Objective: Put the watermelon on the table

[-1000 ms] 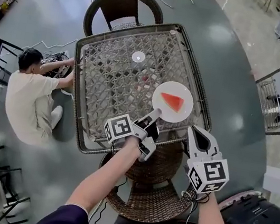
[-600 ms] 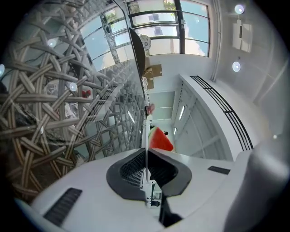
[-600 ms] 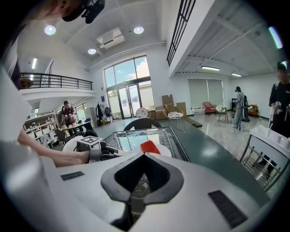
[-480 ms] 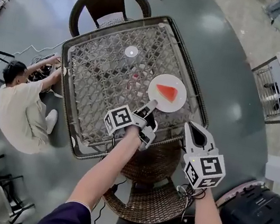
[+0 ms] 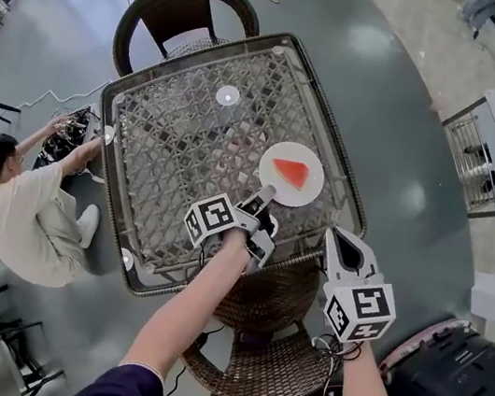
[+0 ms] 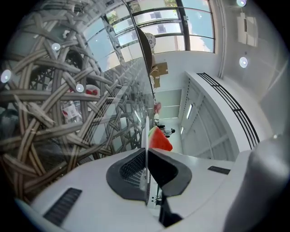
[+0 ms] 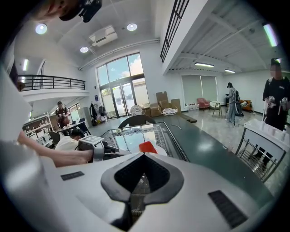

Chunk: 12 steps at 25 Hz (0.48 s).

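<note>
Clamping the plate (image 5: 308, 193), left gripper (image 5: 266, 192) fingers show its rim edge-on close-up; right gripper (image 5: 341, 237) fingers closed, empty.

landmark: white plate (image 5: 310, 186) on the glass-topped table (image 5: 169, 160). left of the plate and beyond it the glass is bare, save one small white disc (image 5: 227, 96) well beyond, near the far edge. right of the plate, only a narrow strip lies before the table's edge. the plate's near-left rim is blocked by the left gripper (image 5: 265, 194), clamped on it. a watermelon slice (image 5: 291, 172) fills the plate's middle. the right gripper (image 5: 346, 241) hangs nearer than the plate, off the table, above a wicker chair (image 5: 265, 314).
</note>
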Each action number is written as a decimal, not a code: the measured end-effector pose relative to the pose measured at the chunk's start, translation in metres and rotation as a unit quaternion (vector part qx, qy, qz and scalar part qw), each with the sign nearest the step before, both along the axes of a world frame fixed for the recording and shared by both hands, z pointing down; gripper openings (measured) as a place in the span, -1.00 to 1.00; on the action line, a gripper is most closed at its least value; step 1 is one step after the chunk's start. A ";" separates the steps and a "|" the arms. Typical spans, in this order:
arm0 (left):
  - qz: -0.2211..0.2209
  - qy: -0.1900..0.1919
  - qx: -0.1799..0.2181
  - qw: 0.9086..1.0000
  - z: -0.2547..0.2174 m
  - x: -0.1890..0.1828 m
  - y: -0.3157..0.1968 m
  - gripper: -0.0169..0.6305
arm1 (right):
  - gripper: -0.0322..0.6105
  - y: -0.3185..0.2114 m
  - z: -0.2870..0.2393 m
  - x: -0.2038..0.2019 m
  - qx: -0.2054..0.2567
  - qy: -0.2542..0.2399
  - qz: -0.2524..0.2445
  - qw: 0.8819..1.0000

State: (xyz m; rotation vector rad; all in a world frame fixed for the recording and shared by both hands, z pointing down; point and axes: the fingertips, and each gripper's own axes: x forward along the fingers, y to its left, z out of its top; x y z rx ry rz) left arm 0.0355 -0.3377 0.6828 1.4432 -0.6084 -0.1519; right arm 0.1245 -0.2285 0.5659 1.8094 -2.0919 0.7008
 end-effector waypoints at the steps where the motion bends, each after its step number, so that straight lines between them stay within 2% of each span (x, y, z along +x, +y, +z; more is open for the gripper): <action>1: 0.001 -0.003 0.000 1.000 0.001 -0.001 0.000 -0.90 | -0.89 0.000 0.001 -0.001 0.000 -0.002 0.000 1.000; 9: 0.007 -0.025 -0.003 1.000 0.005 -0.002 -0.003 -0.91 | -0.89 -0.002 0.003 -0.002 -0.002 -0.010 0.004 1.000; 12: 0.010 -0.046 0.003 0.999 0.008 -0.003 -0.004 -0.91 | -0.89 0.000 0.004 -0.001 -0.002 -0.012 0.005 1.000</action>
